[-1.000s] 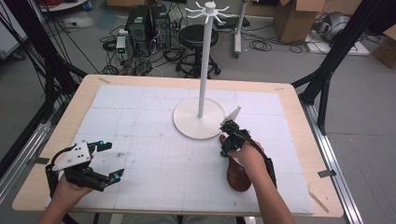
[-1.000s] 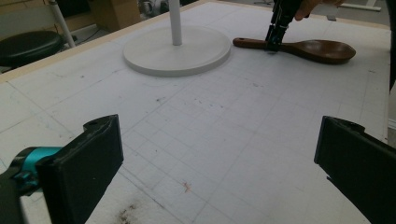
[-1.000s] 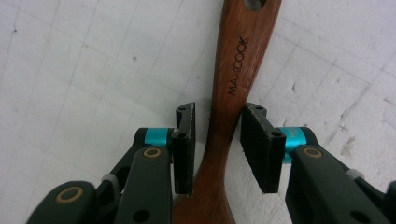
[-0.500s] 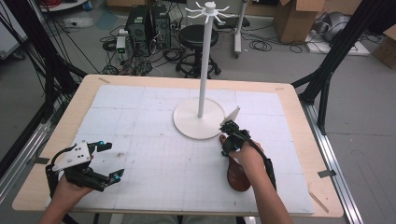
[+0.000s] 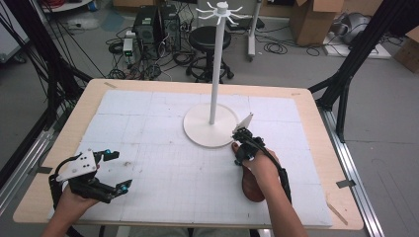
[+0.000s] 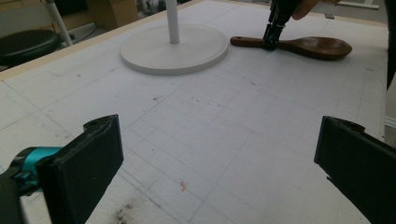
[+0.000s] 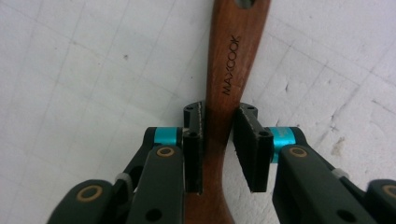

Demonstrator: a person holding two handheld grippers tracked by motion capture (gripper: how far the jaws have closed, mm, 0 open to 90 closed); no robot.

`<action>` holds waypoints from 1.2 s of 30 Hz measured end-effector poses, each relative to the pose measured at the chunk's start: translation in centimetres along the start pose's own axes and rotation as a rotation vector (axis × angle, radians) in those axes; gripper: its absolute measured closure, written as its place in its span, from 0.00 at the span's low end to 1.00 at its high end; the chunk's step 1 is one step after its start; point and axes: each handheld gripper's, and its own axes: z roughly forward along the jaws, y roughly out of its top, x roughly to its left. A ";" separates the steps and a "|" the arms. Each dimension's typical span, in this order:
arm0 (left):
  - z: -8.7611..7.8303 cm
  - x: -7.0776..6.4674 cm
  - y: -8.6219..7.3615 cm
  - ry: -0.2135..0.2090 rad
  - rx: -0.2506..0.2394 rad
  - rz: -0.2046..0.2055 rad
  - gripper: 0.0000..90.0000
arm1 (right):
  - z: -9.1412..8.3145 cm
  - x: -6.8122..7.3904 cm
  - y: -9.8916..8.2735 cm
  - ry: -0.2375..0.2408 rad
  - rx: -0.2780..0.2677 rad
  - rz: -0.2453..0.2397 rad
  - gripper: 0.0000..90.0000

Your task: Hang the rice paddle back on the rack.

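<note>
Wooden spoon [image 7: 224,84]: it lies flat on the white mat near the right edge of the tabletop, handle pointing toward the stand's base; in the left gripper view [image 6: 299,45] we see its bowl away from the stand.
Left gripper [image 5: 114,170]: nearest to us, by the front left corner of the tabletop; its jaws stand wide apart with nothing between them, hovering over bare mat.
Right gripper [image 5: 240,148]: we have it pointed down over the spoon's handle; its jaws have just been closing, and in the right gripper view both pads [image 7: 194,140] sit against the handle's sides, so we read it as gripping the spoon.
Stand [image 5: 216,59]: farther back, a white pole on a round base [image 5: 210,126] near the middle of the tabletop, with hooks [image 5: 220,11] at the top; the spoon's handle end lies just beside the base.
Progress: we judge the grasp made, the spoon not yet lifted.
Left to do: probably lifting it and hanging it by the handle's hole on a hook.
</note>
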 end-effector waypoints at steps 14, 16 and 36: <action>0.1 0.1 -0.1 0.002 0.000 -0.008 0.02 | -0.1 -0.7 -0.3 0.044 -0.023 -0.063 0.86; 0.1 0.1 -0.1 0.004 0.002 -0.008 0.02 | -0.1 -1.0 -0.4 0.069 -0.021 -0.069 0.86; 0.0 0.2 -0.2 0.013 0.003 -0.013 0.02 | -1.9 -1.9 -2.5 0.201 -0.136 -0.197 0.86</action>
